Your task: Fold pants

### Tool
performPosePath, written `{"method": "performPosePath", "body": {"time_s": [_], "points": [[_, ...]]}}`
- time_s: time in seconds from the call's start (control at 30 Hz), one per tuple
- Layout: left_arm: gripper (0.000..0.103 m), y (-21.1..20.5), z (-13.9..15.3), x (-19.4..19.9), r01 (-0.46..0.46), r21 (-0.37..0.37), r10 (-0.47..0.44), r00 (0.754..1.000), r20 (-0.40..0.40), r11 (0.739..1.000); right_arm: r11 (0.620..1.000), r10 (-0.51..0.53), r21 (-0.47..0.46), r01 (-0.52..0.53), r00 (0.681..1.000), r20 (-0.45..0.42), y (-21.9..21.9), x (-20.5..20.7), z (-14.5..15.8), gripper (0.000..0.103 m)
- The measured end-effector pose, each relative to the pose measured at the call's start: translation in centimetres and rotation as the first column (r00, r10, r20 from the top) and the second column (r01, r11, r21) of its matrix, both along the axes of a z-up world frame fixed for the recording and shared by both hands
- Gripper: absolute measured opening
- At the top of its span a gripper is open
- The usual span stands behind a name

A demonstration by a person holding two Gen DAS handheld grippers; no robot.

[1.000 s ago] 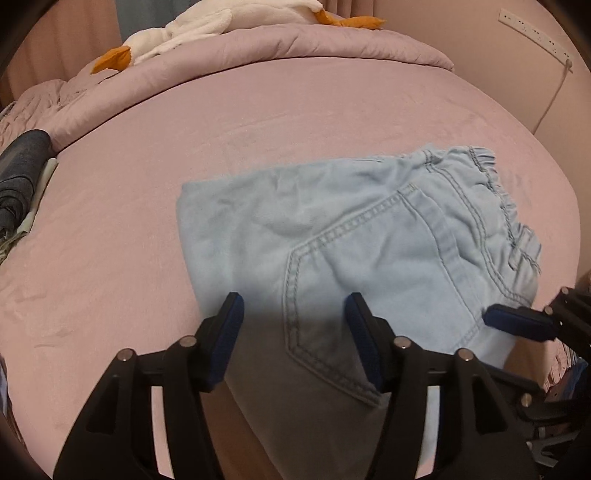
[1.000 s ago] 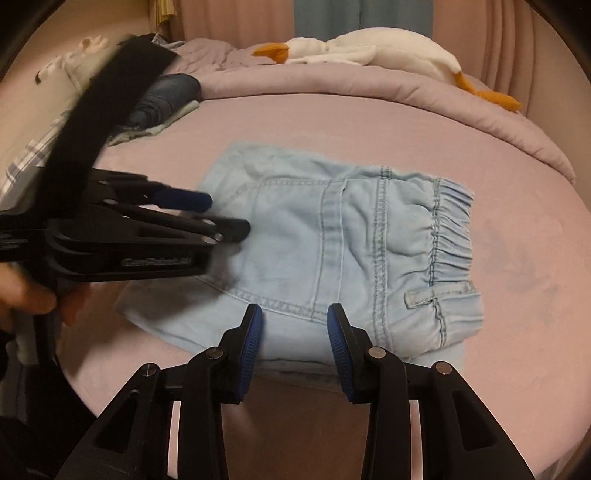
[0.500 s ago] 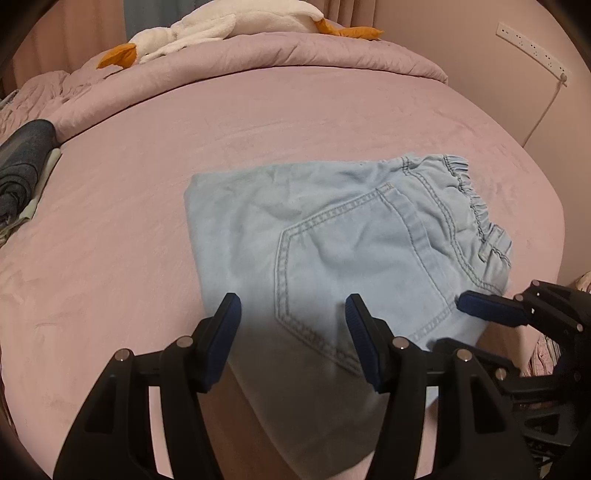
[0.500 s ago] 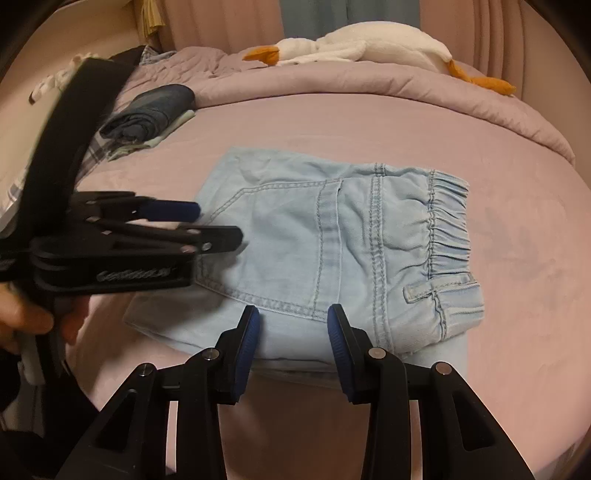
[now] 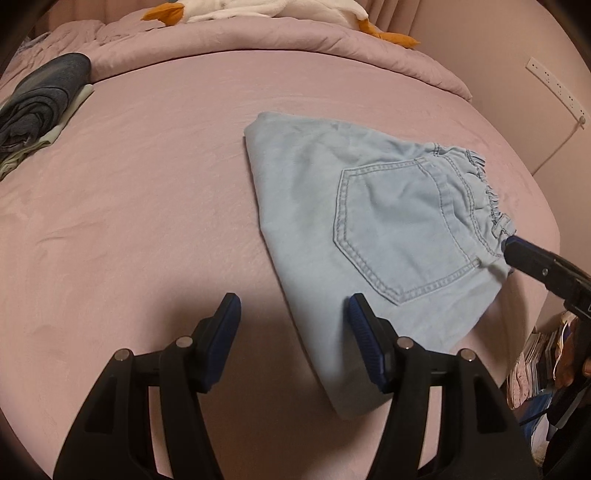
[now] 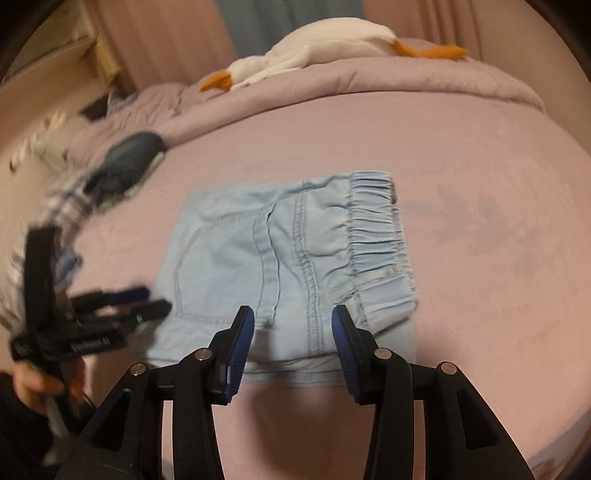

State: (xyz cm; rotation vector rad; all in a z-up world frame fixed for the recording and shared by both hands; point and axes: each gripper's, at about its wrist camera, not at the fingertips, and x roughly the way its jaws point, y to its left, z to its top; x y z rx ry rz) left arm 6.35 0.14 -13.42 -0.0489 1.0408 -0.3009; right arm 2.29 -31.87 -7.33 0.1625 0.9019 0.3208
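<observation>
We see a bed (image 5: 147,184) under a smooth mauve-pink sheet, a rolled quilt (image 5: 280,48) of the same colour along its far edge. A white plush goose (image 6: 325,48) with orange bill and feet lies on the quilt. Folded dark clothes (image 5: 40,99) sit at the bed's far left. Pink curtains (image 6: 166,33) behind; a pale wall (image 5: 480,55) carries a white power strip (image 5: 554,85). Light is dim and warm.

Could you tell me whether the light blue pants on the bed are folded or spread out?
Folded: the pants form one compact rectangle, legs tucked underneath.
</observation>
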Motion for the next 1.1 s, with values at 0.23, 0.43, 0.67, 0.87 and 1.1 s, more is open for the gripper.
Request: {"method": "performPosePath", "body": {"time_s": [0.23,0.43,0.67,0.87,1.1], "points": [[0.059,-0.9,0.1,-1.7,0.034,0.006,-0.034,0.999,0.003,0.999,0.995,0.096,-0.006,-0.095,0.995,0.040,3.3,-0.2,0.4,0.044],[0.060,0.5,0.1,-2.3,0.024,-0.046,-0.025,0.999,-0.022,0.999,0.976,0.204,-0.075,-0.207,0.978,-0.045,6.5,-0.1,-1.6,0.053],[0.062,2.7,0.0,-0.9,-0.054,-0.203,0.036,0.995,-0.091,0.978,0.988,0.047,0.148,-0.042,0.998,-0.030,-0.1,1.6,0.7,0.067],[0.065,3.0,0.1,0.7,-0.097,-0.257,0.067,0.990,-0.122,0.962,0.938,-0.185,0.274,0.210,0.976,-0.114,-8.1,3.3,-0.3,0.076],[0.066,3.0,0.2,2.2,-0.091,-0.275,0.056,0.989,-0.133,0.957,0.883,-0.169,0.381,0.275,0.943,-0.288,-10.9,5.0,-4.2,0.076]]}}
